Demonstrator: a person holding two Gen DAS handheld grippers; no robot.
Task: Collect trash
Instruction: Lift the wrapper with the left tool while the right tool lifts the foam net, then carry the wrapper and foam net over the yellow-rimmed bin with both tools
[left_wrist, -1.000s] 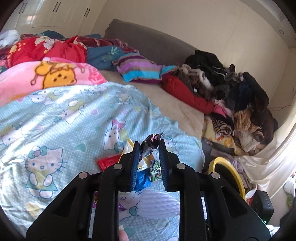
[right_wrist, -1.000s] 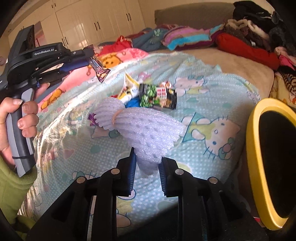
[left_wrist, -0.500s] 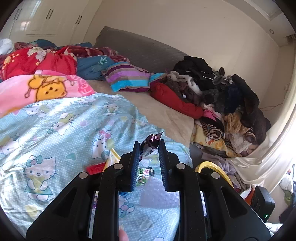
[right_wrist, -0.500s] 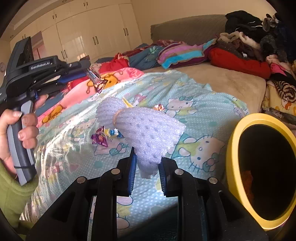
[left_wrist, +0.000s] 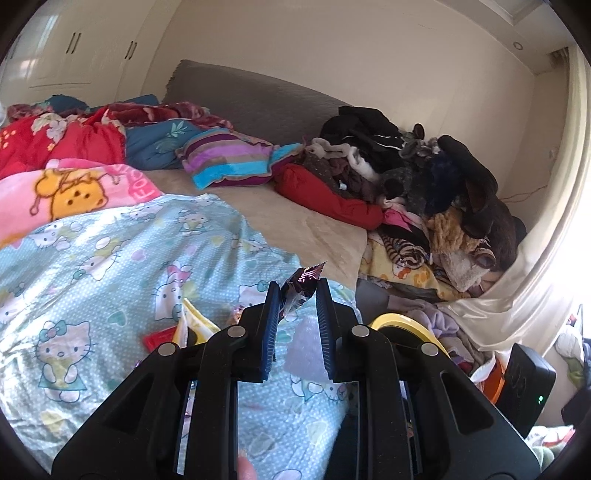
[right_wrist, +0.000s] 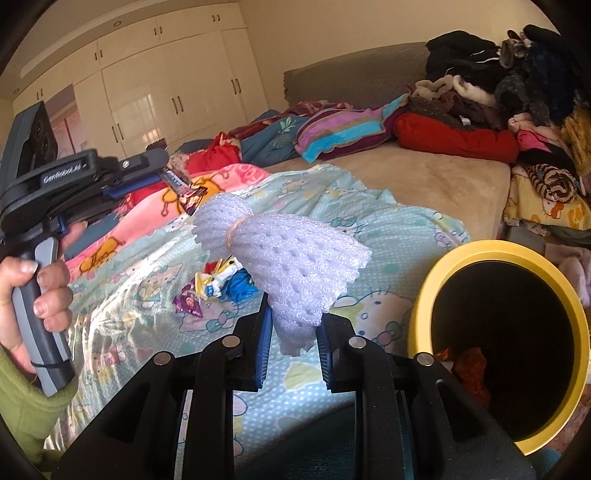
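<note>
My left gripper (left_wrist: 295, 291) is shut on a small dark purple candy wrapper (left_wrist: 301, 282), held above the blue cartoon quilt (left_wrist: 110, 258). It also shows in the right wrist view (right_wrist: 173, 177) at the left, wrapper (right_wrist: 190, 195) at its tip. My right gripper (right_wrist: 293, 314) is shut on a white foam fruit net (right_wrist: 288, 254), lifted above the quilt, left of the yellow-rimmed trash bin (right_wrist: 502, 251). Several wrappers (right_wrist: 218, 284) lie on the quilt under the net. The bin's rim (left_wrist: 402, 321) peeks out behind my left fingers.
A pile of clothes (left_wrist: 424, 184) fills the bed's right side. Striped pillow (left_wrist: 229, 162) and red and pink blankets (left_wrist: 62, 184) lie at the back left. A black device (left_wrist: 528, 380) stands on the floor at right. Wardrobes (right_wrist: 155, 99) line the far wall.
Both grippers have risen from the quilt with their loads. The foam net has lifted clear of the wrappers, and the bin has come closer in the right wrist view.
</note>
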